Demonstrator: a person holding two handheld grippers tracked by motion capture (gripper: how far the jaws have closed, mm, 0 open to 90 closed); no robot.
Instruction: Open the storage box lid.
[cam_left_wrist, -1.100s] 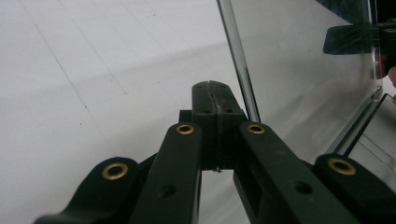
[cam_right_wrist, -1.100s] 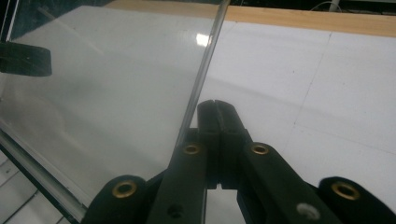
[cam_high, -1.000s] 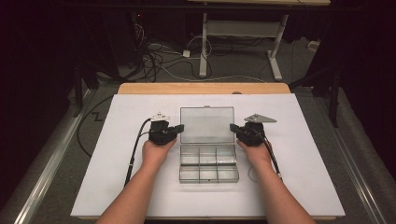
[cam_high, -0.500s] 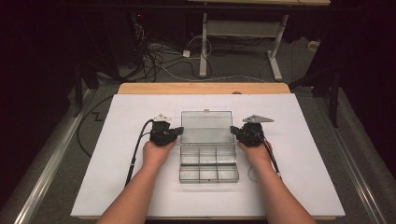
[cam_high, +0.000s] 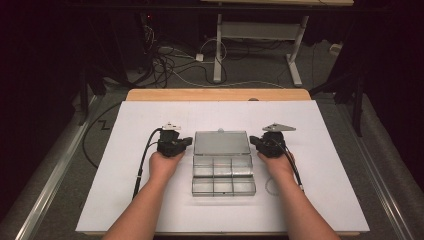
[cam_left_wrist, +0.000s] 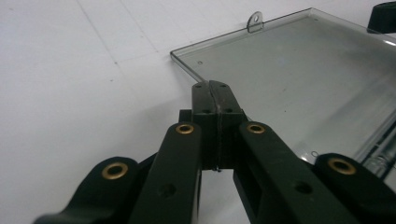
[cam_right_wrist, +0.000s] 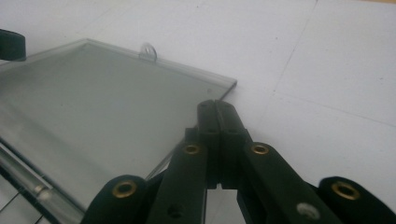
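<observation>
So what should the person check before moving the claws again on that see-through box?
1. Box lid open and lying flat on the table: ok.
2. Left claw shut, at the lid's left edge: ok.
3. Right claw shut, at the lid's right edge: ok.
4. Either claw actually touching the lid: cannot tell.
5. Compartments empty: cannot tell, plastic glares.
6. White table space around the box: ok.

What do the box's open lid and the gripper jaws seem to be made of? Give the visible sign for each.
Lid: probably clear hard plastic, glossy; the white table shows through it and its edges gleam.
Left gripper and right gripper jaws: matt black, likely moulded plastic, with brass-coloured rivets at the joints.
</observation>
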